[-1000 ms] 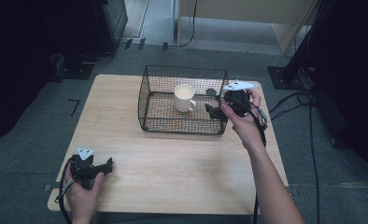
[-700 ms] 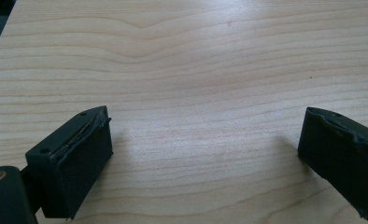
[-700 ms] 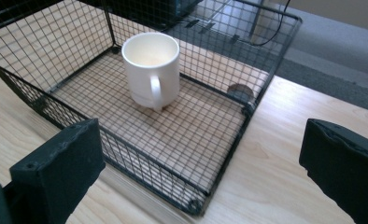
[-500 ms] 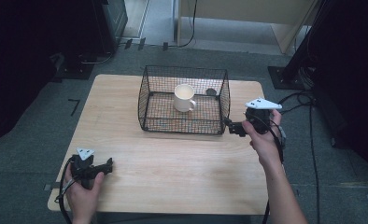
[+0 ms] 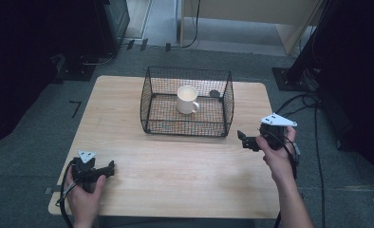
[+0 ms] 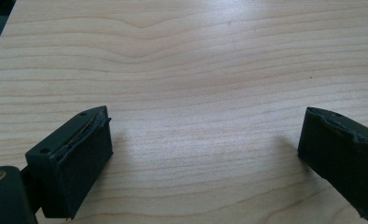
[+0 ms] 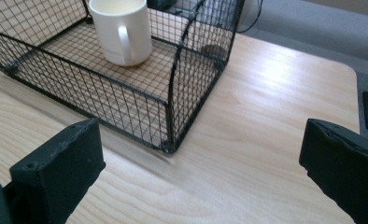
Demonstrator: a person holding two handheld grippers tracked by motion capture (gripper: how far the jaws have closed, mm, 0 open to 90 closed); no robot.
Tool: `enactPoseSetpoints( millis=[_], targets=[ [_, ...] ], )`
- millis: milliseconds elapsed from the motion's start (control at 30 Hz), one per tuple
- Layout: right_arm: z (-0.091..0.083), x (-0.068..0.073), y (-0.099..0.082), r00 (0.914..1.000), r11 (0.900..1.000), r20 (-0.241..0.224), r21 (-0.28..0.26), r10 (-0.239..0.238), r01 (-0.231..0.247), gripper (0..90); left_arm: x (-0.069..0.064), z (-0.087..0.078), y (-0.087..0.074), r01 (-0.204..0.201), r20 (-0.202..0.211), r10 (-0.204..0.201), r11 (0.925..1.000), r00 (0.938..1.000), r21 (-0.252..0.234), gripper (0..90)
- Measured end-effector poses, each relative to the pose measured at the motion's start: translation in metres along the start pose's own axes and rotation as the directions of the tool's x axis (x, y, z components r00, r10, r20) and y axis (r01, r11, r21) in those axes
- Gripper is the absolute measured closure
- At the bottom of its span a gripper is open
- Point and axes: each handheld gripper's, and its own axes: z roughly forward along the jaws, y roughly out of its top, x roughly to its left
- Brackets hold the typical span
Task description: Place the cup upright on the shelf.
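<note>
A white mug (image 5: 187, 99) (image 7: 122, 29) stands upright inside a black wire basket (image 5: 148, 105) (image 7: 173, 100) at the back middle of the wooden table (image 5: 175, 166). My right gripper (image 5: 246, 140) (image 7: 198, 163) hovers open just off the basket's front right corner, nothing between its jaws. My left gripper (image 5: 110, 167) (image 6: 203, 149) rests open low over bare wood at the front left, held in a hand, far from the basket.
A small dark round thing (image 5: 215, 93) (image 7: 213, 50) lies at the basket's back right corner. Cables (image 5: 313, 123) trail over the grey floor to the right of the table. A dark cabinet (image 5: 109, 23) stands behind at the left.
My right gripper has drawn back out of the basket, moving right and toward the front, and now hangs beside its front right corner. The mug stays in the basket. My left gripper has not moved.
</note>
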Motion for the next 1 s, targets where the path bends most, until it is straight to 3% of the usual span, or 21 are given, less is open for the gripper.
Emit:
enactPoseSetpoints(
  millis=[433,667,1000],
  targets=[
    [0.003,-0.018,-0.047,0.9981,0.9978,0.038,0.043,0.049,-0.051,0.0,0.0,0.0,0.0,0.0,0.0,0.0,1.0,1.0,0.001,2.9],
    [0.01,-0.022,-0.079,0.9932,0.9918,0.053,0.069,0.104,-0.107,0.0,0.0,0.0,0.0,0.0,0.0,0.0,1.0,1.0,0.0,2.9],
    [0.017,-0.024,-0.103,0.9939,0.9875,0.064,0.124,0.09,-0.097,0.0,0.0,0.0,0.0,0.0,0.0,0.0,1.0,1.0,0.0,2.9]
  ],
)
